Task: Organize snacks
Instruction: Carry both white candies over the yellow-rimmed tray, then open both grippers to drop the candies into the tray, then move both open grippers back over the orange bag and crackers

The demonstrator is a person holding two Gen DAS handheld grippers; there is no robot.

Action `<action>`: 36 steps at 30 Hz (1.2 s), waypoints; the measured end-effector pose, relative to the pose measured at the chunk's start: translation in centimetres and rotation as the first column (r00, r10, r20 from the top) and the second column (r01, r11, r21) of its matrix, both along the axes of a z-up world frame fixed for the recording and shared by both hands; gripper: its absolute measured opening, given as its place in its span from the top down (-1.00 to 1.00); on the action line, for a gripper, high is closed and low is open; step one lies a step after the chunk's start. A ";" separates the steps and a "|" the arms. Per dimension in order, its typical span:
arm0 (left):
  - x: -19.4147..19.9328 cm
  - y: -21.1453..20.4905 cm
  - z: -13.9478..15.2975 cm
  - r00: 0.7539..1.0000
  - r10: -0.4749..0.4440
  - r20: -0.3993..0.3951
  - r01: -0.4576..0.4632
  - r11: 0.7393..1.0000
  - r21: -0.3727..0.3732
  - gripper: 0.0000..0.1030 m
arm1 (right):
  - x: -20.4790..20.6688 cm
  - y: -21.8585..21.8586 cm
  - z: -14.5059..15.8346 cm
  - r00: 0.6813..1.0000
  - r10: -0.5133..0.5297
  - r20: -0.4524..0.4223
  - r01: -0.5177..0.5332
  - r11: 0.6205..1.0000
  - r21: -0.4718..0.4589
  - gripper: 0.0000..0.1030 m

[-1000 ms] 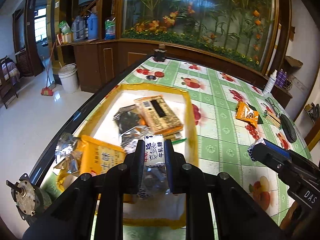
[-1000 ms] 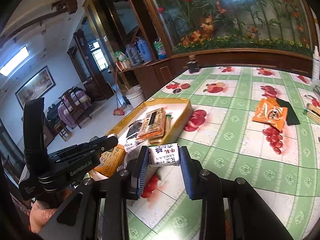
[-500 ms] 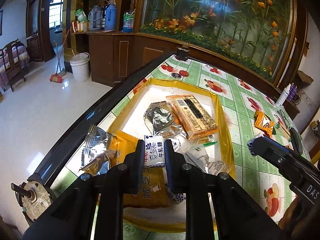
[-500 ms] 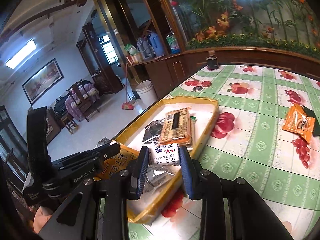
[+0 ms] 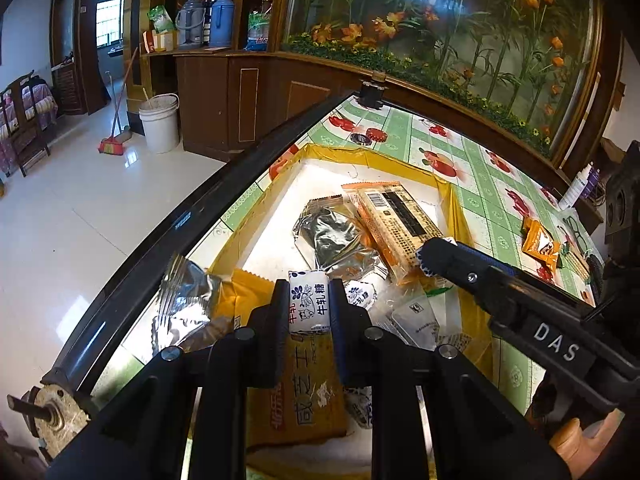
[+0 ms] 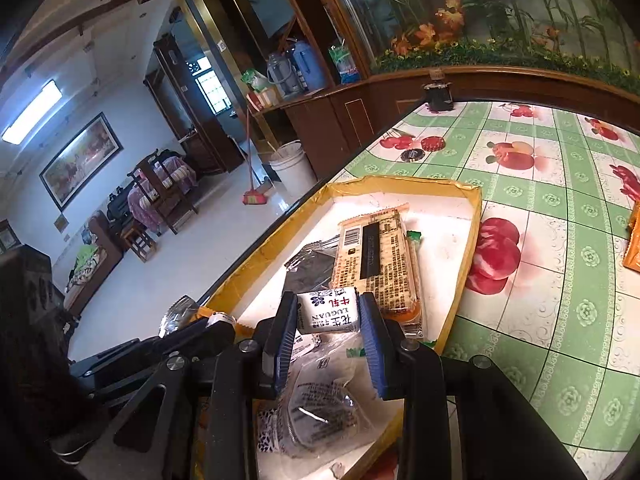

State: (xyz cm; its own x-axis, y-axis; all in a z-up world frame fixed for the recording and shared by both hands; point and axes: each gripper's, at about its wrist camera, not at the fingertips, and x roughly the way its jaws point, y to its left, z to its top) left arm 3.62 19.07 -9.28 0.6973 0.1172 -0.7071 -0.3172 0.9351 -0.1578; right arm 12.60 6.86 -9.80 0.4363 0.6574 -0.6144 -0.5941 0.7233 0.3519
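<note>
My left gripper (image 5: 309,300) is shut on a small white nougat candy (image 5: 308,302) with blue flowers and red print, held over the near end of the yellow-rimmed tray (image 5: 454,200). My right gripper (image 6: 326,314) is shut on a second white nougat candy (image 6: 328,315) above the same tray (image 6: 476,216). In the tray lie a long orange cracker pack (image 5: 396,220), a silver-black pouch (image 5: 336,240), a yellow snack bag (image 5: 308,400) and small white wrappers (image 5: 360,296). The right gripper's arm (image 5: 520,308) crosses the right side of the left wrist view.
An orange snack packet (image 5: 540,244) lies on the green fruit-print tablecloth (image 6: 560,320) to the right of the tray. A crumpled silver wrapper (image 5: 180,300) sits by the table's dark left edge (image 5: 192,216). A white bottle (image 5: 576,188) stands at the far right.
Both grippers have moved left, from over the tablecloth to over the tray, each still clamped on its candy. The right gripper travelled further and now hangs above the tray's near end.
</note>
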 end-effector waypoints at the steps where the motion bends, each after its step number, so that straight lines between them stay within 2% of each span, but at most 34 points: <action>1: 0.2 0.1 -0.1 1.000 0.001 -0.002 -0.001 1.000 -0.005 0.67 | 0.2 0.1 -0.1 1.000 0.001 -0.003 -0.001 1.000 -0.001 0.38; 7: 0.5 -0.1 -0.5 1.000 -0.003 -0.019 0.003 1.000 -0.014 0.67 | 0.6 0.8 -0.6 1.000 0.019 -0.016 -0.019 1.000 -0.012 0.33; 10: 0.4 0.5 -0.3 1.000 0.000 -0.014 -0.001 0.998 -0.063 0.56 | 0.8 0.8 -0.7 0.999 0.021 -0.029 -0.021 1.000 -0.013 0.24; 12: 0.1 0.7 0.2 1.000 0.000 0.001 0.000 0.997 -0.077 0.25 | 0.8 0.4 -0.5 1.000 0.010 -0.025 -0.011 1.000 -0.005 0.01; 13: -0.1 0.6 0.4 1.000 0.001 0.008 -0.001 0.997 -0.075 0.17 | 0.7 0.0 -0.4 1.000 0.002 -0.021 -0.002 1.000 -0.001 -0.05; 14: -0.2 0.5 0.7 1.000 0.007 0.013 -0.006 0.998 -0.064 -0.05 | 0.7 -0.4 -0.2 1.000 -0.006 -0.020 0.007 1.000 0.007 -0.11; 17: -0.6 0.0 1.7 0.999 0.026 0.029 -0.026 0.999 -0.021 -0.53 | 0.6 -2.1 0.5 1.000 -0.024 -0.018 0.025 0.999 0.030 -0.12; 21: -0.9 -1.0 2.7 0.999 0.016 0.047 -0.016 1.000 0.001 -0.53 | 0.4 -5.6 1.5 0.997 -0.080 -0.001 0.080 0.995 0.064 -0.31; 26: -0.7 -3.1 3.3 0.998 -0.020 0.059 0.020 1.000 0.001 -0.53 | 0.4 -11.1 1.4 0.985 -0.172 -0.021 0.173 0.981 0.084 -0.31; 32: 0.0 -7.1 3.6 0.994 -0.100 0.048 0.099 0.994 0.039 -0.53 | -0.1 -17.7 1.0 0.960 -0.277 -0.046 0.281 0.955 0.100 -0.31; 36: 0.5 -10.0 3.4 0.986 -0.161 0.037 0.160 0.987 0.036 -0.53 | -1.0 -21.7 0.8 0.942 -0.334 -0.046 0.337 0.936 0.099 -0.33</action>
